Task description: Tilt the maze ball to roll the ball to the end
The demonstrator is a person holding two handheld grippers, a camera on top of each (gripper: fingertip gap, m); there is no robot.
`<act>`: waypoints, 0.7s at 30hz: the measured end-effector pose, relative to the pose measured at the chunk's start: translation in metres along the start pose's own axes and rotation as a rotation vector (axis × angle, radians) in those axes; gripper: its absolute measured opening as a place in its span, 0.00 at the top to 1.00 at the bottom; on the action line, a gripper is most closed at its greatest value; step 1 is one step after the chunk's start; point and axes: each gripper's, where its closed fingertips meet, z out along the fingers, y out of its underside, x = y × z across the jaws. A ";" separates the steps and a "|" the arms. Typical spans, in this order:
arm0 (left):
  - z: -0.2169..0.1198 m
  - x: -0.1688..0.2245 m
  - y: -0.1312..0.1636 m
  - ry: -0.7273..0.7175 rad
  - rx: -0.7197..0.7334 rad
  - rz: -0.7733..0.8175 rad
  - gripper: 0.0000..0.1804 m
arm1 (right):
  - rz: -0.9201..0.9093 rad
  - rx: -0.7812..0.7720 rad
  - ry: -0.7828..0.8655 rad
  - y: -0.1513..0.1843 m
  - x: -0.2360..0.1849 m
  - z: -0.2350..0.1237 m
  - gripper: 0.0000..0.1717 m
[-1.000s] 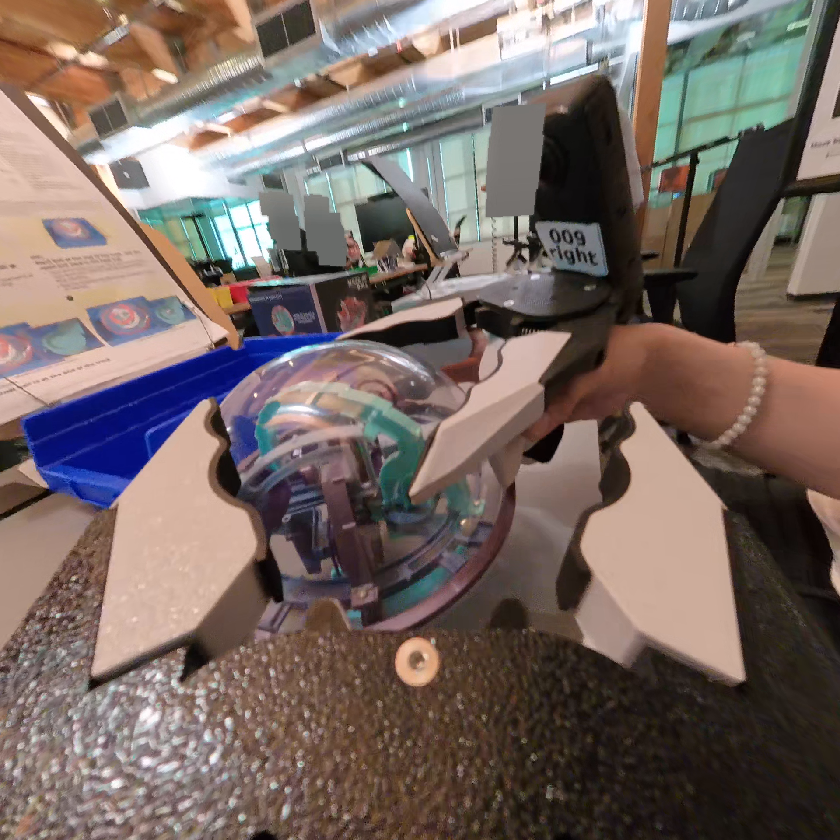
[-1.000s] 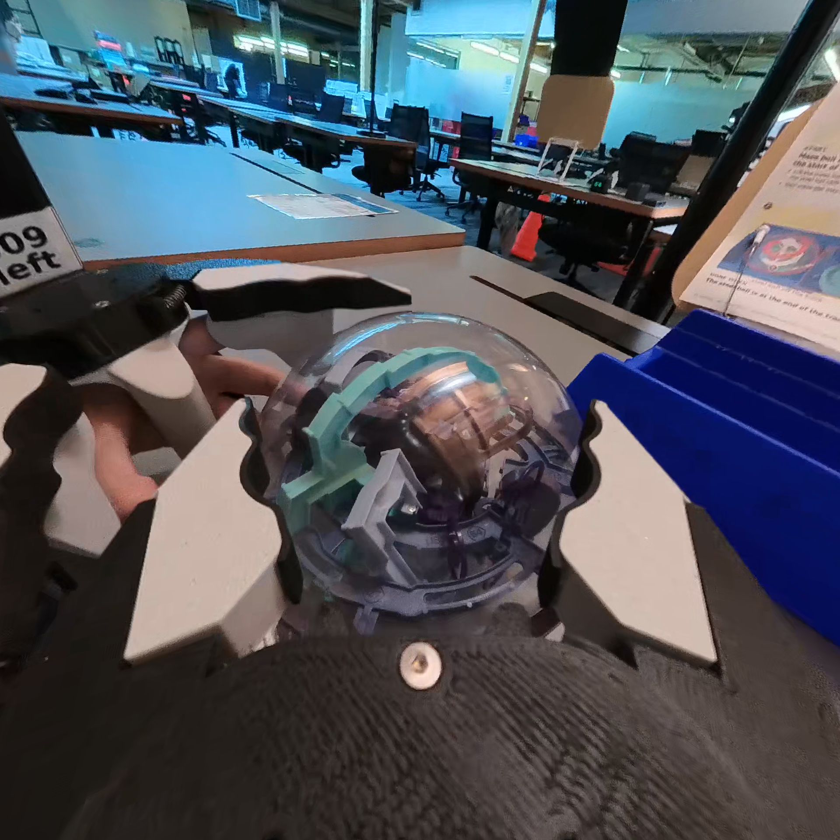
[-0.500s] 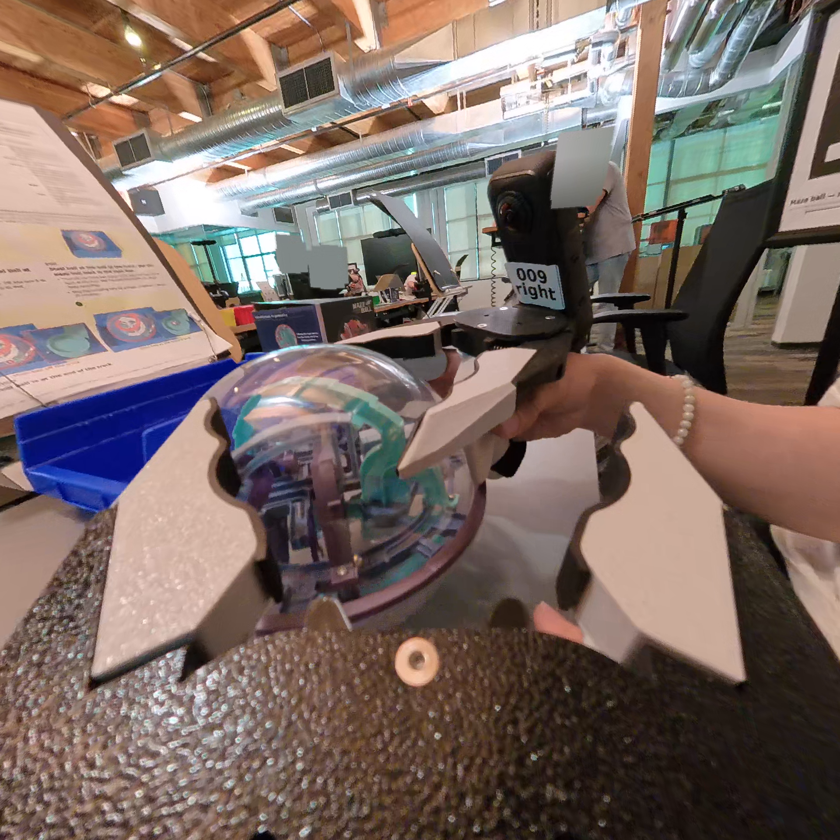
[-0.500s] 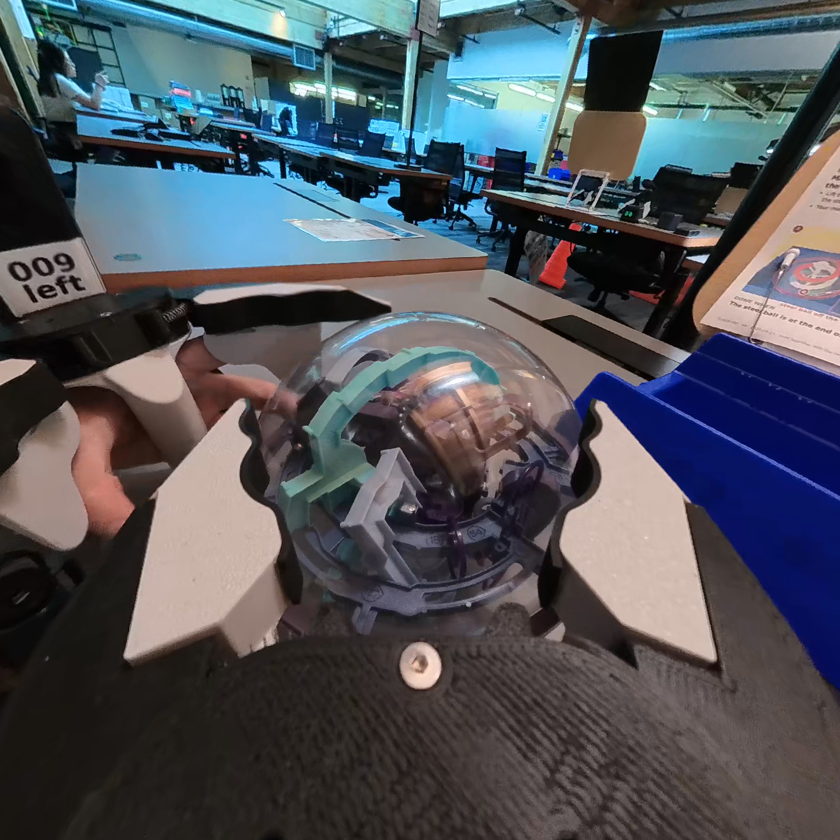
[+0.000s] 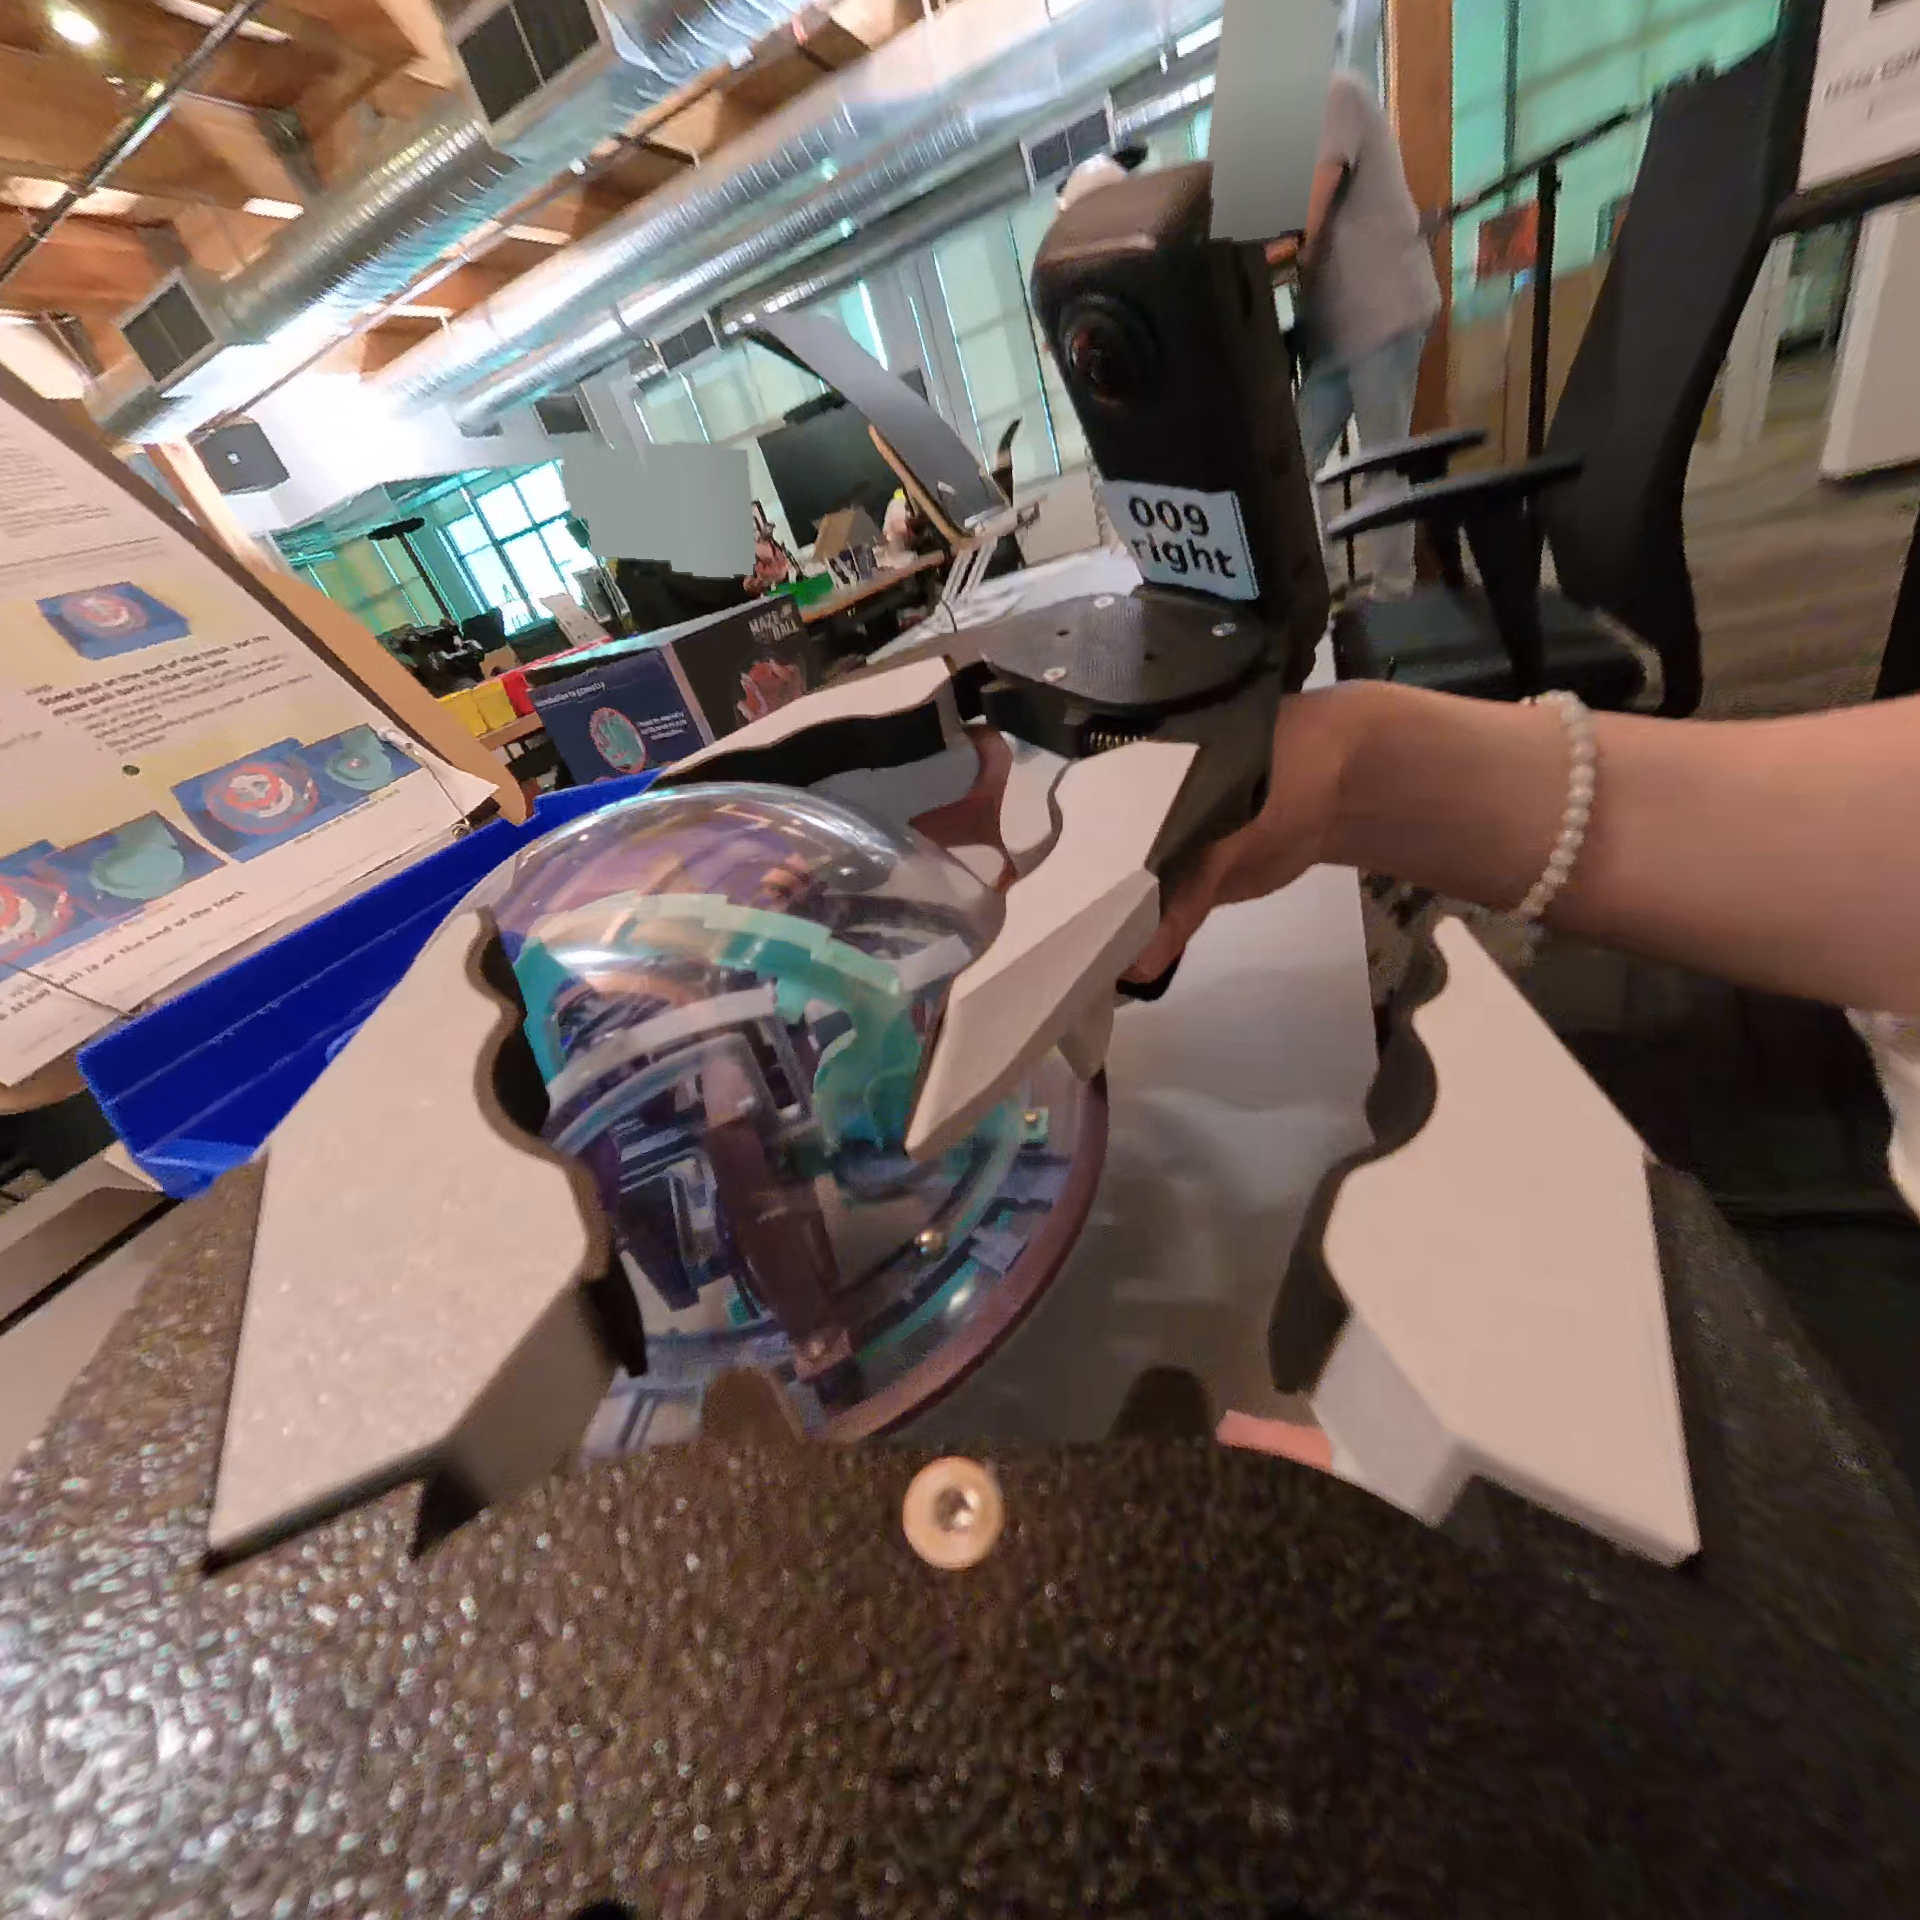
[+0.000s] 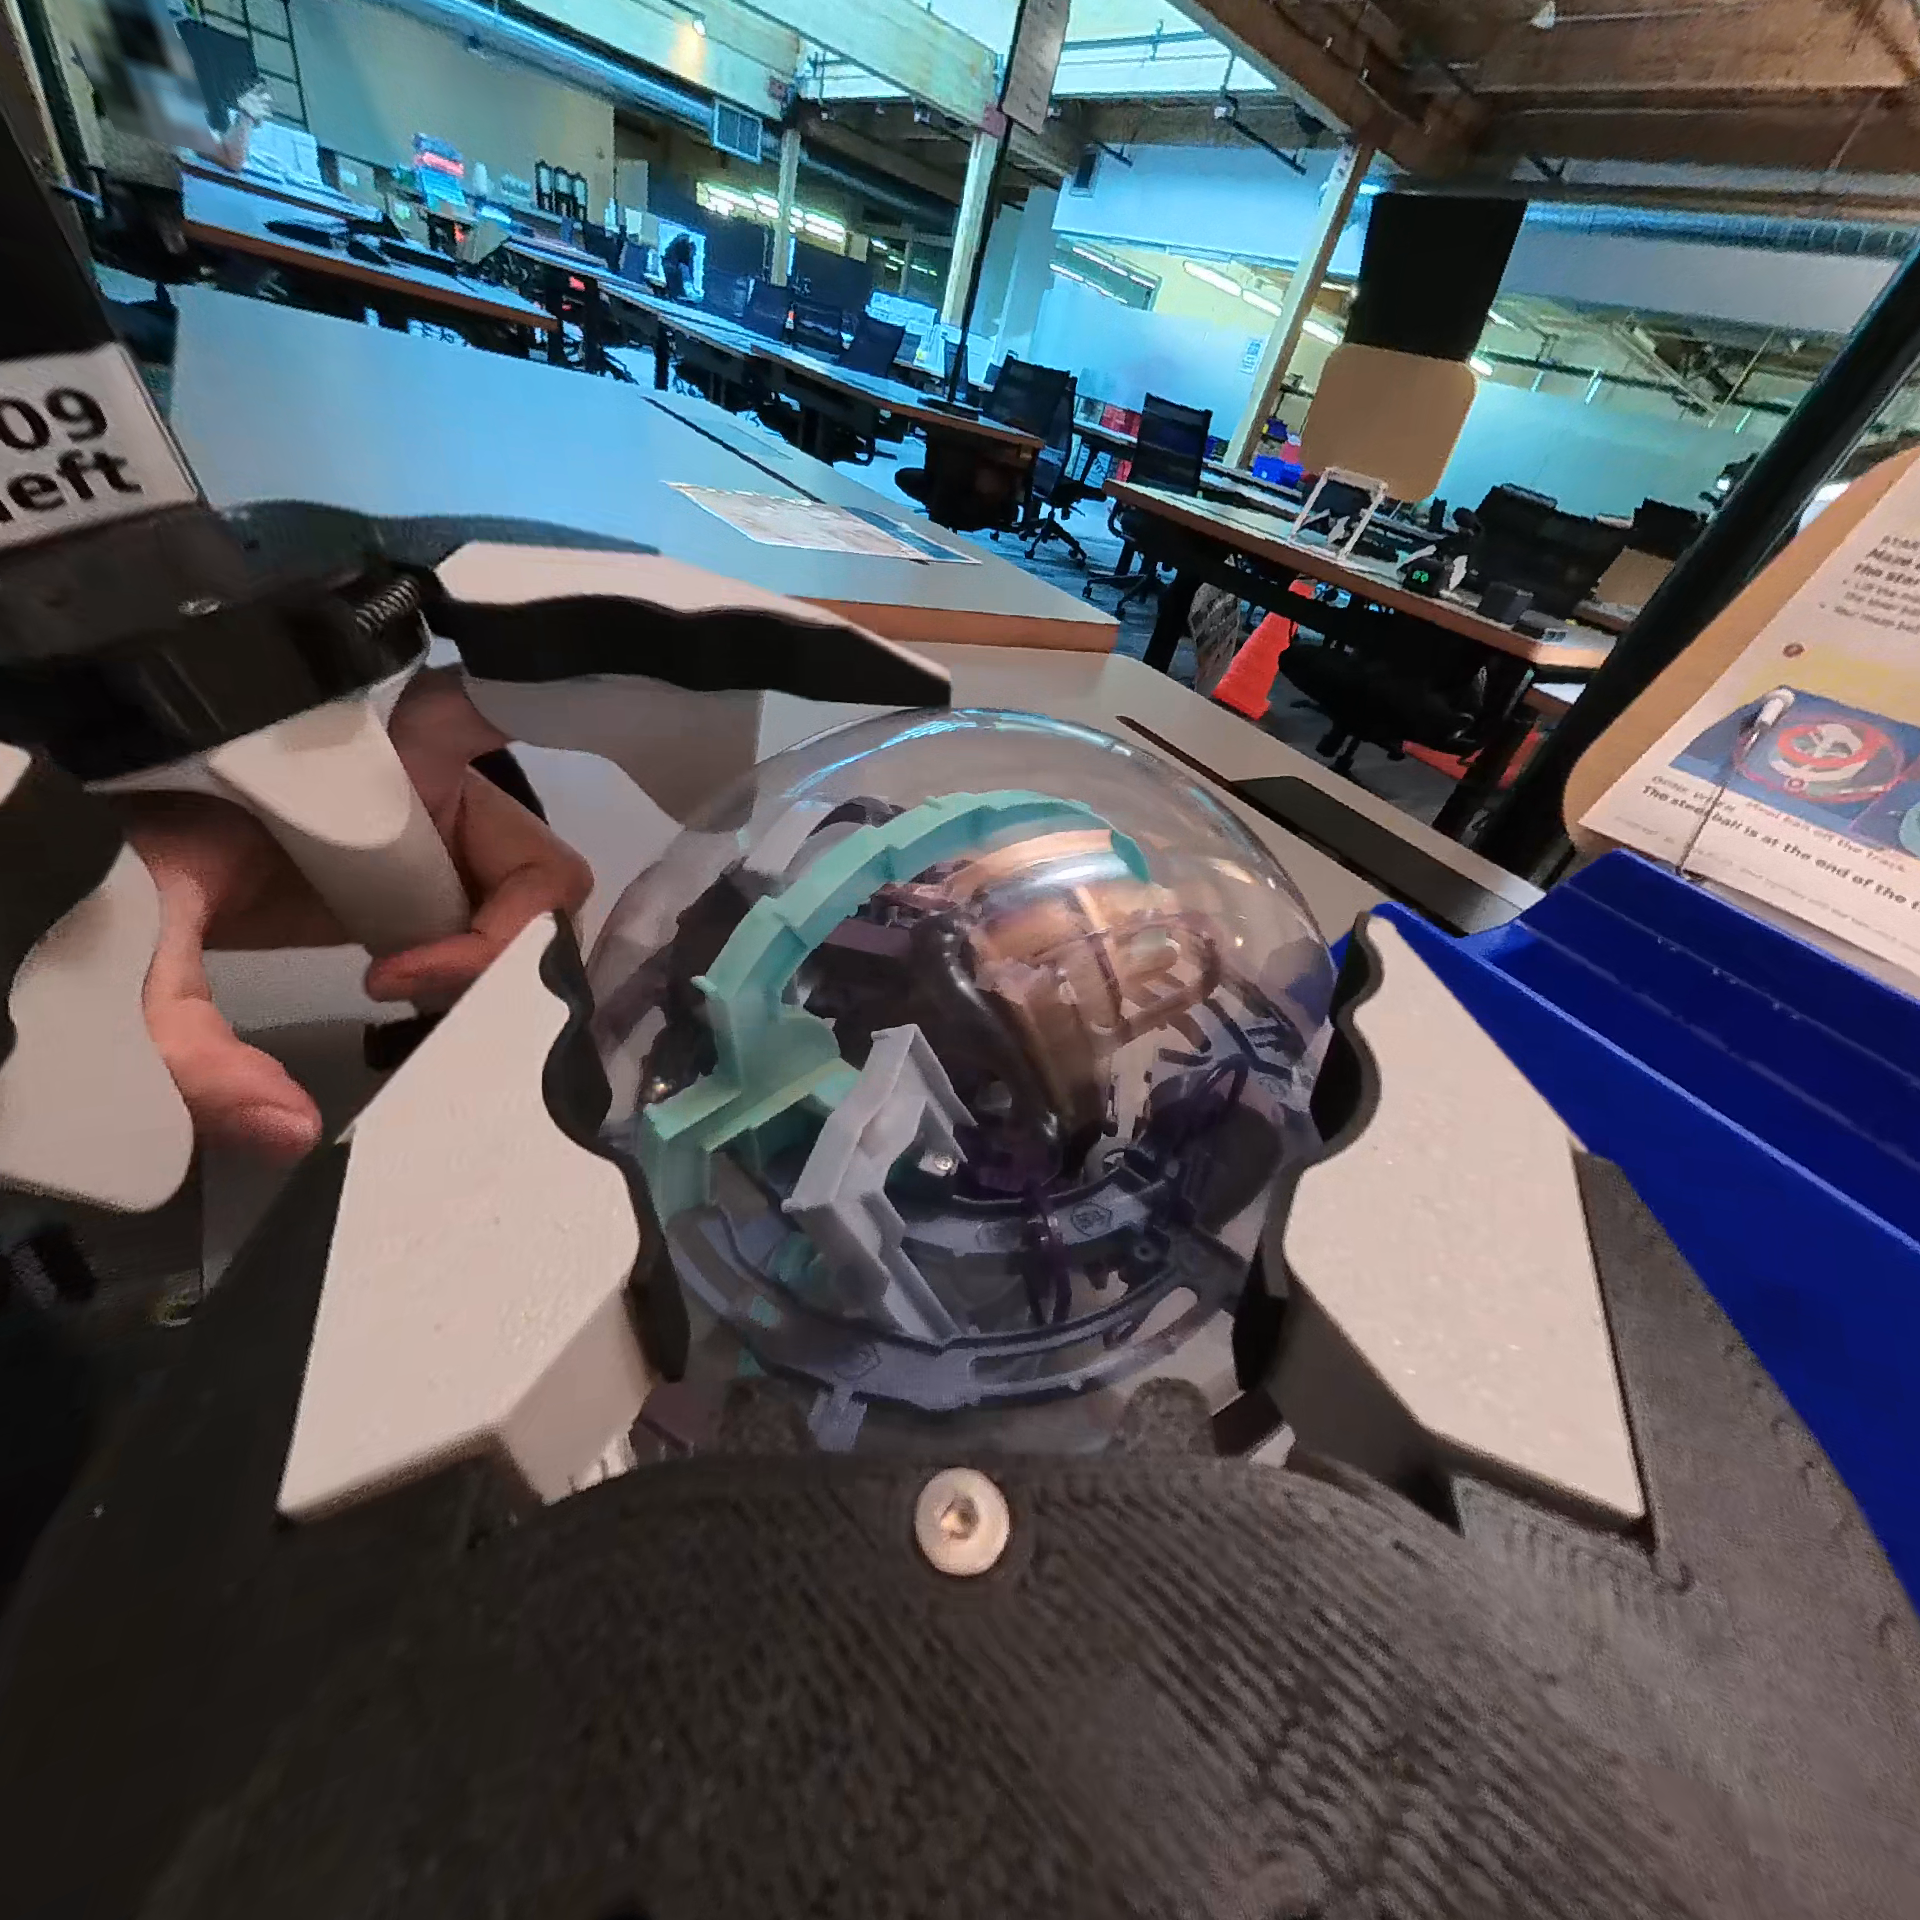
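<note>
The grey worktop [image 6: 1039, 675] carries a blue bin [image 6: 1714, 1091] at its edge. Beside the bin, the clear maze ball [image 6: 956, 1070] is clamped in the right tool [image 6: 961, 1122], both pads pressing its sides. The left tool [image 5: 961, 1122] stands wide apart, one finger [image 5: 416, 1195] against the sphere. A small steel ball [image 5: 928, 1238] sits low inside.

Maze ball [image 5: 790, 1081] tilted, teal track higher.
</note>
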 end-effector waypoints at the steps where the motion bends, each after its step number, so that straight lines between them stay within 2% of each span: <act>1: 0.000 0.001 0.001 0.002 -0.017 0.020 0.13 | -0.005 0.002 -0.002 0.000 -0.002 -0.001 0.19; 7: -0.003 0.007 0.003 0.023 -0.073 0.073 0.14 | -0.038 0.014 -0.048 -0.001 -0.017 -0.008 0.16; 13: -0.007 0.003 0.000 0.023 -0.040 0.025 0.14 | -0.112 -0.001 -0.084 0.003 -0.026 -0.011 0.11; 21: -0.007 -0.015 0.000 -0.046 0.019 -0.096 0.14 | -0.140 0.004 -0.052 0.007 -0.021 -0.008 0.12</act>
